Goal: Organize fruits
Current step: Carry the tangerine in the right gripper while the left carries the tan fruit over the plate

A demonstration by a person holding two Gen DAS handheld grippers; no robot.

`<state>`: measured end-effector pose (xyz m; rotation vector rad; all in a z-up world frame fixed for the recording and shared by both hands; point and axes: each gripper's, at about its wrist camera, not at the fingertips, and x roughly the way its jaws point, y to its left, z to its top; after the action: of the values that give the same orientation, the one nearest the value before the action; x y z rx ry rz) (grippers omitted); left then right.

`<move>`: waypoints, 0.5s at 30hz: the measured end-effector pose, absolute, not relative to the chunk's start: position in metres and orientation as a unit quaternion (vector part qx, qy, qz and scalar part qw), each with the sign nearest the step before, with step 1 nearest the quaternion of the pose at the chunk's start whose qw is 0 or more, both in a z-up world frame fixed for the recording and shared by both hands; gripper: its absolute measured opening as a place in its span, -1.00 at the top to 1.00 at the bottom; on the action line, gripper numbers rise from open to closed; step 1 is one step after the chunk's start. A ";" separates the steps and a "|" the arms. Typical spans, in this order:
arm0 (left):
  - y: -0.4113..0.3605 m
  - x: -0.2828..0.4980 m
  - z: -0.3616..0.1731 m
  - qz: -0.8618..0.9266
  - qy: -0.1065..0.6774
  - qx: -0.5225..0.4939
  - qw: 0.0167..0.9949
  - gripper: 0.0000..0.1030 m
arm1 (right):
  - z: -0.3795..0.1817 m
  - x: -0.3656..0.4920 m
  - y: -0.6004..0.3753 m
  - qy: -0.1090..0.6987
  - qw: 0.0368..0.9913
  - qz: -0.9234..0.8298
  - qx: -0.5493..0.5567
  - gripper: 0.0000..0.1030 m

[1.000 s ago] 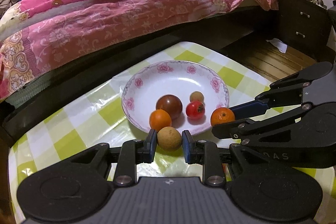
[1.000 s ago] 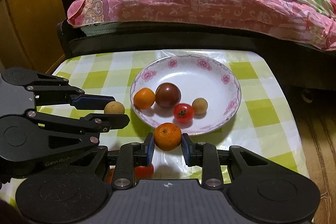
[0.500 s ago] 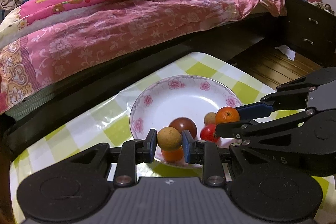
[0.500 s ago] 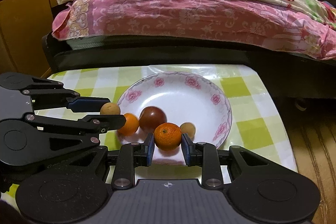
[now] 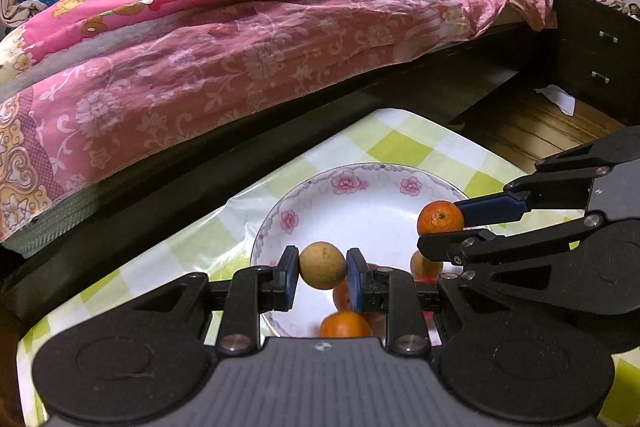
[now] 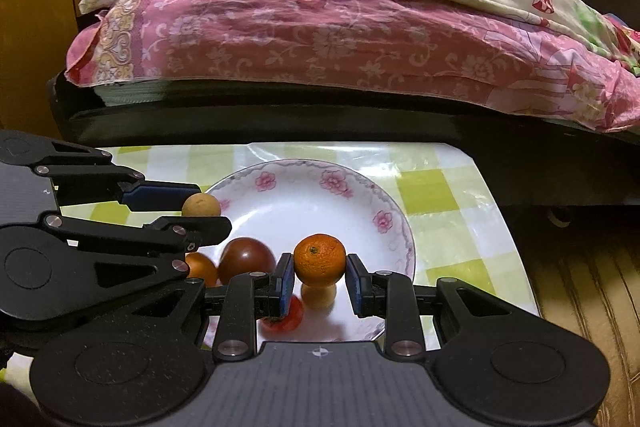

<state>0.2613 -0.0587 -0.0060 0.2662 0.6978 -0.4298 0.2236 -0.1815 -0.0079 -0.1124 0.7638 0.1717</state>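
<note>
My left gripper [image 5: 322, 266] is shut on a round tan fruit [image 5: 322, 265] and holds it above the near rim of the white flowered plate [image 5: 360, 179]. My right gripper [image 6: 320, 269] is shut on an orange [image 6: 319, 259] above the plate [image 6: 304, 187]. In the right wrist view the plate holds a dark brown-red fruit [image 6: 246, 261], a small orange [image 6: 200, 268], a red tomato [image 6: 286, 315] and a small tan fruit [image 6: 319, 296]. The left gripper shows at the left of that view with the tan fruit [image 6: 201, 205]; the right gripper's orange [image 5: 440, 218] shows in the left wrist view.
The plate stands on a table with a green and white checked cloth [image 6: 436, 187]. A bed with pink covers [image 6: 340, 39] runs along the table's far side. A dark drawer cabinet [image 5: 600, 59] and wooden floor [image 5: 532, 123] lie to the right.
Both grippers have risen and moved forward over the plate, each carrying its fruit. The tan fruit and the orange were low by the plate's near rim a second ago.
</note>
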 end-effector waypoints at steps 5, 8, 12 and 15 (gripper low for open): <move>-0.060 0.270 -0.010 -0.206 0.340 0.131 0.908 0.35 | -0.011 0.234 -0.184 0.373 0.922 0.080 -0.058 0.53; -0.061 0.275 -0.013 -0.204 0.342 0.130 0.908 0.35 | -0.014 0.239 -0.184 0.374 0.922 0.080 -0.059 0.53; -0.060 0.281 -0.017 -0.202 0.345 0.130 0.907 0.35 | -0.018 0.245 -0.184 0.375 0.922 0.080 -0.060 0.53; -0.061 0.286 -0.020 -0.202 0.348 0.130 0.906 0.35 | -0.021 0.249 -0.184 0.375 0.921 0.081 -0.060 0.53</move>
<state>0.2857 -0.0609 -0.0203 0.2682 0.7176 -0.4161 0.2493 -0.1837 -0.0210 -0.1239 0.7707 0.1657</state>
